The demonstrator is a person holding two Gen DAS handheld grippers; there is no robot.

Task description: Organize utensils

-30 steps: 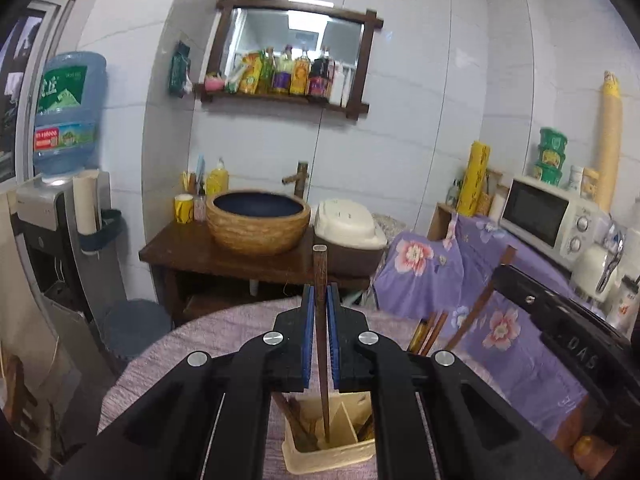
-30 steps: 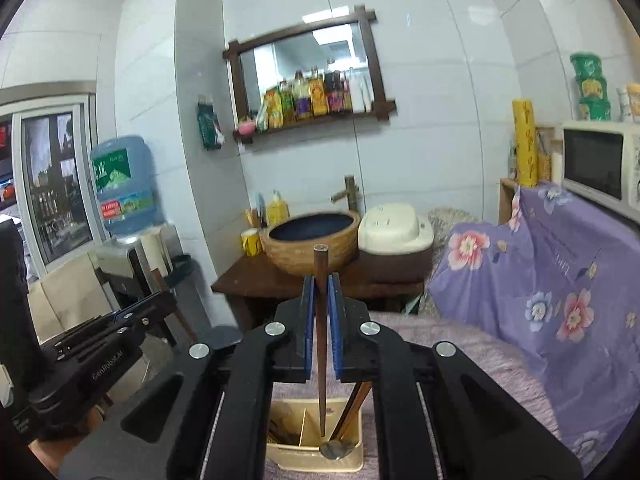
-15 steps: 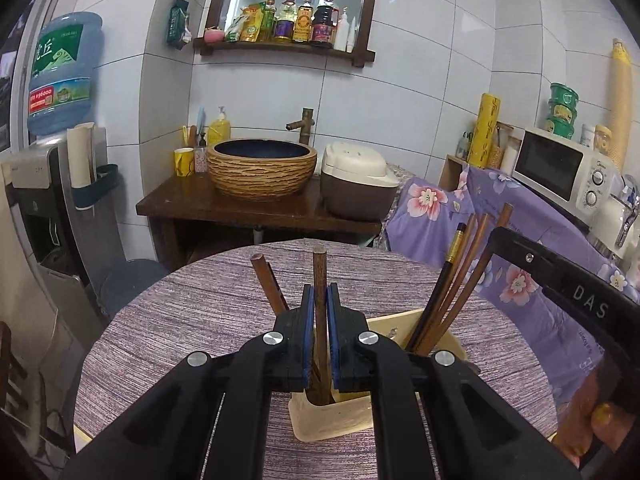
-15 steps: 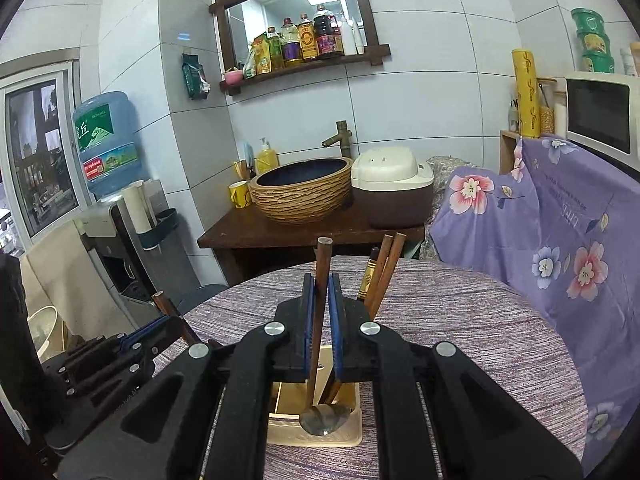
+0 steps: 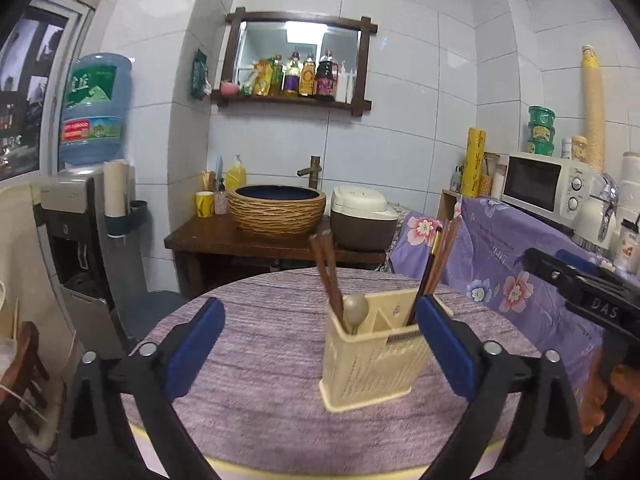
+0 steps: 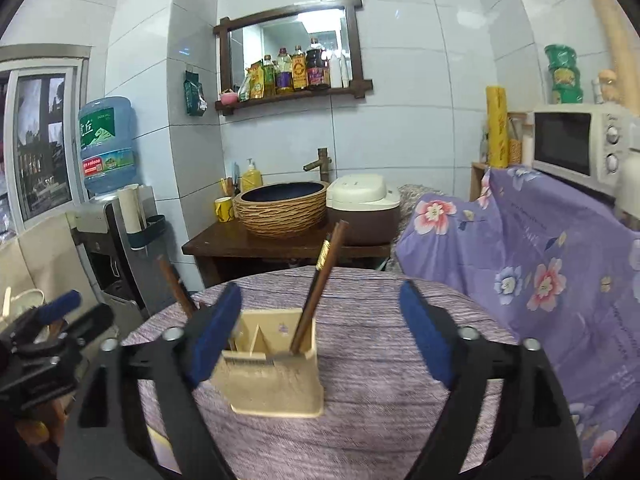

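Observation:
A cream utensil holder (image 5: 372, 354) (image 6: 272, 364) stands on the round table with a purple cloth (image 5: 256, 364) (image 6: 384, 364). In the left wrist view, brown chopsticks (image 5: 326, 270) and a spoon (image 5: 356, 309) stand in its left compartment, and more chopsticks (image 5: 438, 258) lean in its right one. My left gripper (image 5: 318, 304) is opening wide and holds nothing; the holder sits just beyond its fingers. My right gripper (image 6: 320, 294) is also opening and holds nothing. Beyond it, chopsticks (image 6: 324, 276) lean in the holder, and a brown one (image 6: 176, 286) shows past its left finger.
A dark wooden counter (image 5: 216, 240) behind the table carries a woven basin (image 5: 278, 212) and a rice cooker (image 5: 362, 216). A water dispenser (image 5: 76, 216) stands at the left. At the right, a purple floral cloth (image 6: 532, 248) drapes furniture under a microwave (image 6: 576, 142). A hand (image 5: 604, 400) grips the other tool.
Both grippers, each shut on a brown chopstick over the holder, have let go and spread wide. The chopsticks now stand in the holder. Both grippers have drawn back and sunk.

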